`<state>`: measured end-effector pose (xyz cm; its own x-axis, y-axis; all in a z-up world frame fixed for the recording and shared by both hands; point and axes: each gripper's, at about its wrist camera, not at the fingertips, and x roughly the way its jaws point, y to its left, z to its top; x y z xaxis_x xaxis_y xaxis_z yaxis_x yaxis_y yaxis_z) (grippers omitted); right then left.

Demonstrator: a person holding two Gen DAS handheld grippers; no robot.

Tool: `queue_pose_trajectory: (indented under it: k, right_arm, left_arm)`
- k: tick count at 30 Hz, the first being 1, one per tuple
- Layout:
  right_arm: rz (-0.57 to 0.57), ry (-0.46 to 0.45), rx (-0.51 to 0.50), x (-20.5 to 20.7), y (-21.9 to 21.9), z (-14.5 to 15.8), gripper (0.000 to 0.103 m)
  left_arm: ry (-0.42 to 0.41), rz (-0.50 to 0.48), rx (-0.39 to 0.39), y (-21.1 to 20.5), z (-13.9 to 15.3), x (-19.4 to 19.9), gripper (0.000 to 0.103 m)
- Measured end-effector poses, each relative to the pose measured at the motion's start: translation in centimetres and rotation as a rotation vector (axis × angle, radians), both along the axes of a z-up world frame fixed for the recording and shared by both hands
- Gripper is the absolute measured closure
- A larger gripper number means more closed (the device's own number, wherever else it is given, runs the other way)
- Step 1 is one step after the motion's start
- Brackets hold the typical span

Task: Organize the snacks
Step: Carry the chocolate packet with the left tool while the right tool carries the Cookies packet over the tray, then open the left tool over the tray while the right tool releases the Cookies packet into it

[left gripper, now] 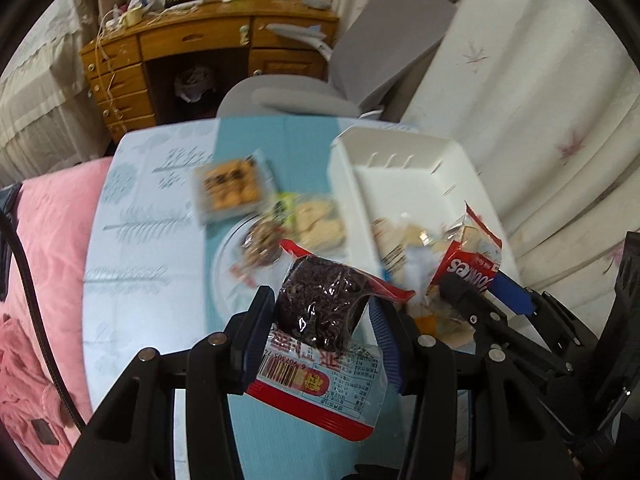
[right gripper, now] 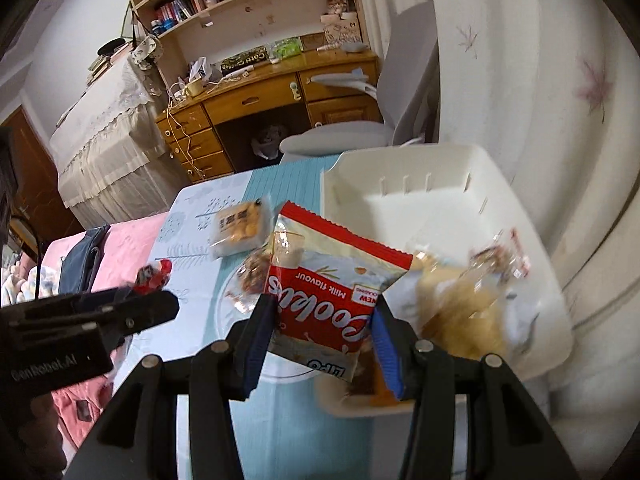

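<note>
Gripping a red-edged packet of dark dried snack (left gripper: 320,320), the left gripper (left gripper: 320,316) held its blue-padded fingers (left gripper: 256,332) pinched on the packet's sides, the barcode end nearest the camera, the packet lifted above the blue tablecloth (left gripper: 160,184); at 2 o'clock in the left wrist view the right gripper (left gripper: 476,292) came in from the edge, clamped on a red-and-white cookie bag (left gripper: 468,268) at the near rim of the white plastic bin (left gripper: 400,152).

From the right wrist view, the right gripper (right gripper: 324,320) had its fingers (right gripper: 386,344) squeezed against both sides of the cookie bag (right gripper: 336,280), the lettering upside down, the bag raised over the bin's near left corner; the white plastic bin (right gripper: 408,168) sat at 1 o'clock, with clear-wrapped pale snacks (right gripper: 464,304) lying blurred inside it at 3 o'clock; the left gripper (right gripper: 148,300) showed at 9 o'clock, a scrap of red wrapper at its tip.

On the cloth at 11 o'clock lay a clear tray of small biscuits (right gripper: 240,226), and just nearer, a glass plate (right gripper: 236,296) carried a nut-coloured snack (right gripper: 254,272); behind the table stood a grey chair (right gripper: 360,132) and a wooden desk (right gripper: 256,104).
</note>
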<state>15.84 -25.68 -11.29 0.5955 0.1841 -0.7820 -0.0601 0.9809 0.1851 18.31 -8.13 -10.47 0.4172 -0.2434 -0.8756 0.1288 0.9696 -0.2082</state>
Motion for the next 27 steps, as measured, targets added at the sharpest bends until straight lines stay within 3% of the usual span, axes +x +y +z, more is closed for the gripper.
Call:
queue_pose_trajectory:
  k: [13,24,25,26,27]
  right_arm:
    - [-0.001,-0.030,-0.071,2.8,-9.3,1.3,0.054]
    - [-0.009,-0.016,-0.029,4.7,-13.3,1.7,0.054]
    - [-0.003,-0.014,-0.030,4.7,-13.4,1.7,0.053]
    - [0.002,-0.006,-0.035,4.8,-13.5,1.6,0.051]
    - [0.002,0.006,-0.038,4.9,-13.6,1.5,0.045]
  left_arm:
    - [0.004,-0.060,-0.026,-9.5,1.3,4.7,0.055]
    - [0.066,-0.076,-0.021,-14.2,0.9,8.2,0.054]
    - [0.062,-0.076,-0.014,-14.4,1.0,8.3,0.053]
    - [0.060,-0.075,-0.007,-14.5,1.1,8.3,0.044]
    - [0.056,-0.072,-0.001,-14.6,1.2,8.3,0.039]
